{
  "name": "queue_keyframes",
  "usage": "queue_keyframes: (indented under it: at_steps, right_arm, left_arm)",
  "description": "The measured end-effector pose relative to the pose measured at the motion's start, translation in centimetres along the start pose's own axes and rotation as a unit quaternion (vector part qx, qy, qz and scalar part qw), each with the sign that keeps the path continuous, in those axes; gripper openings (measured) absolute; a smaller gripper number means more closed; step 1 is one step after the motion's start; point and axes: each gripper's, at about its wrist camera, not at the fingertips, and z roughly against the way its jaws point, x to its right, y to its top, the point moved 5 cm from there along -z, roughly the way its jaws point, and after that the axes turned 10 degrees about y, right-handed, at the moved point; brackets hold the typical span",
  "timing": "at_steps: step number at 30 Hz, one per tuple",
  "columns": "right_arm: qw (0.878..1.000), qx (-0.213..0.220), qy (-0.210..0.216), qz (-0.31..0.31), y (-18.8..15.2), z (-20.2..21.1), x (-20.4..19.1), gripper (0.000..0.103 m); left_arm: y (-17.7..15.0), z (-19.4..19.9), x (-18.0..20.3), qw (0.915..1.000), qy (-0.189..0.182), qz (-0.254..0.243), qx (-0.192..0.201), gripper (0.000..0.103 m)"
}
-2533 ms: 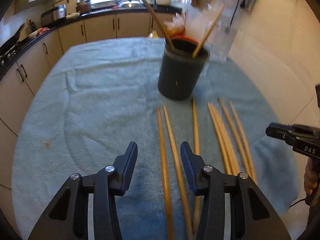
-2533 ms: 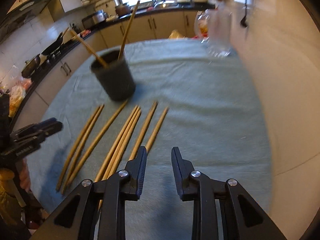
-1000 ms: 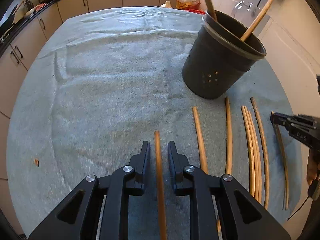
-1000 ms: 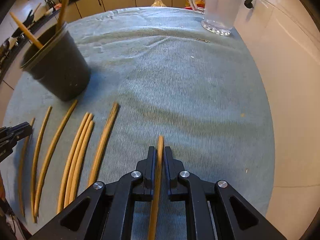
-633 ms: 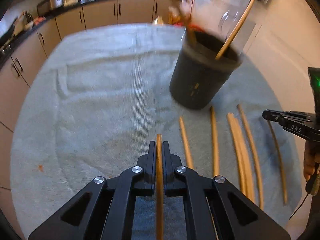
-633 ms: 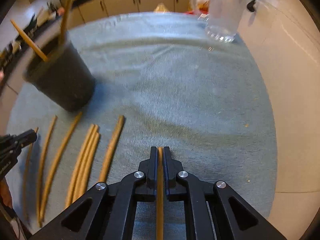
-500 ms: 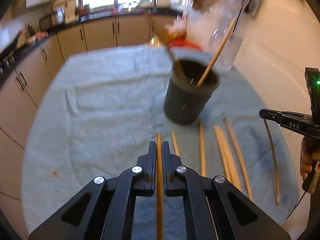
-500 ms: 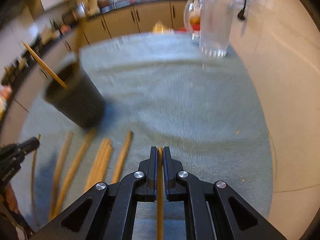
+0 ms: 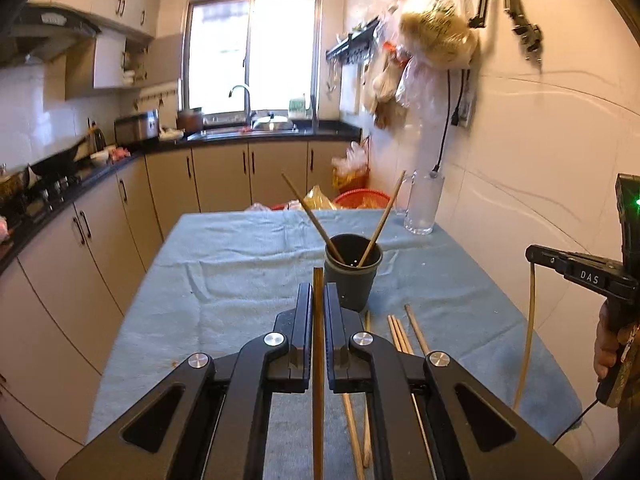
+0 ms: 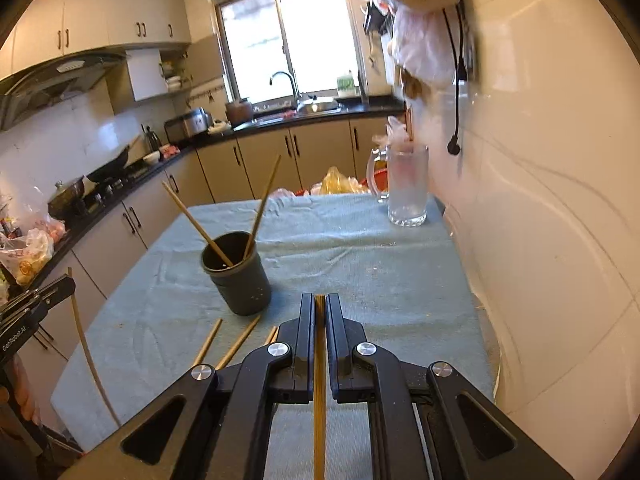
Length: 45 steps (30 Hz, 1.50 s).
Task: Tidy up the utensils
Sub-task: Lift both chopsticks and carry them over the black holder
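Note:
A dark grey utensil cup (image 9: 353,276) (image 10: 237,276) stands on the blue-cloth table and holds two wooden chopsticks. My left gripper (image 9: 318,292) is shut on a chopstick (image 9: 318,360), lifted above the table just in front of the cup. My right gripper (image 10: 319,304) is shut on another chopstick (image 10: 319,380), raised to the right of the cup. The right gripper (image 9: 580,276) with its hanging chopstick also shows in the left wrist view, and the left gripper (image 10: 36,300) with its chopstick shows in the right wrist view. Several loose chopsticks (image 9: 400,334) (image 10: 236,344) lie on the cloth.
A glass mug (image 10: 408,188) stands at the table's far right corner by the tiled wall (image 10: 540,200). Kitchen cabinets and a counter (image 9: 100,208) run along the left and back. Bags hang on the wall above the mug.
Both grippers closed on a chopstick each, then lifted them off the cloth and tilted up, so the views now look level across the kitchen.

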Motion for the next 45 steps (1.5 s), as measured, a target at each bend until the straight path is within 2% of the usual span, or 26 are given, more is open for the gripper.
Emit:
queue_keyframes:
  at_steps: [5,13,21,28,36,45]
  right_arm:
    - [1.000,0.016,0.004,0.003,-0.9,2.7,-0.5,0.005]
    - [0.999,0.034,0.015,0.010,-1.2,5.2,-1.6,0.005]
    - [0.997,0.069,0.015,0.018,-0.6,6.1,-2.8,0.005]
    - [0.995,0.095,0.018,0.002,0.3,6.0,-2.5,0.005]
    - [0.992,0.120,0.024,-0.022,3.4,4.5,-1.9,0.005]
    - [0.981,0.180,0.051,-0.050,12.2,0.6,-3.2,0.005]
  left_arm:
    - [-0.4,3.3,0.4,0.9998,0.000,-0.012,0.019,0.005]
    - [-0.9,5.5,0.3,0.9994,0.000,-0.014,0.031,0.005]
    - [-0.6,7.0,-1.1,0.9990,-0.013,0.024,0.035,0.005]
    - [1.0,8.0,-1.4,0.9973,-0.030,0.040,0.054,0.005]
    - [6.1,6.3,-1.5,0.9950,-0.048,0.059,0.065,0.005]
    - [15.3,0.8,-0.1,0.9922,-0.044,0.068,0.095,0.005]
